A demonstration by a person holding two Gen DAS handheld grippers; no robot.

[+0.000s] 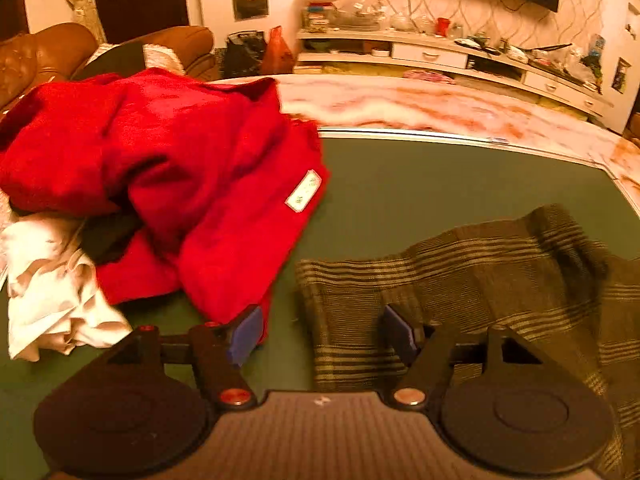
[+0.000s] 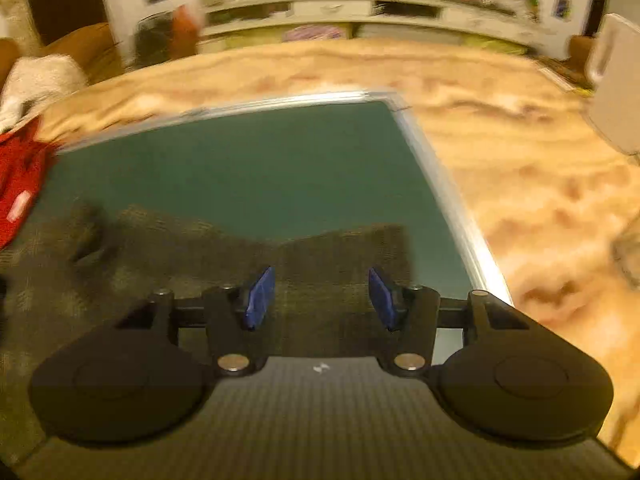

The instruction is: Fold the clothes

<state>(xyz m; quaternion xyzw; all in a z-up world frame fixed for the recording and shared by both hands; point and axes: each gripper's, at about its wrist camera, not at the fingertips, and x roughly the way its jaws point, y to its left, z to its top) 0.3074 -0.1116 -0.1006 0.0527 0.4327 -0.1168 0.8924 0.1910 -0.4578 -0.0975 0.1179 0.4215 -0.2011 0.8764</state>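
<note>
While both claws stand wide and hold nothing, the left gripper (image 1: pixel 322 334) hovers over the near-left edge of the striped olive garment (image 1: pixel 480 280) on the green mat (image 1: pixel 400 184). A red garment (image 1: pixel 180 160) lies ahead-left. The right gripper (image 2: pixel 322 298) hovers over the same striped cloth.

Striped garment (image 1: pixel 480 280) looks coarse woven cloth; red garment (image 1: pixel 180 152) soft; mat (image 2: pixel 240 176) matt, perhaps felt.

We see a heaped garment (image 1: pixel 168 168) left on the surface (image 1: pixel 420 184), striped cloth (image 1: pixel 480 280) right, crumpled cloth (image 1: pixel 52 288) under the heap's left edge.
</note>
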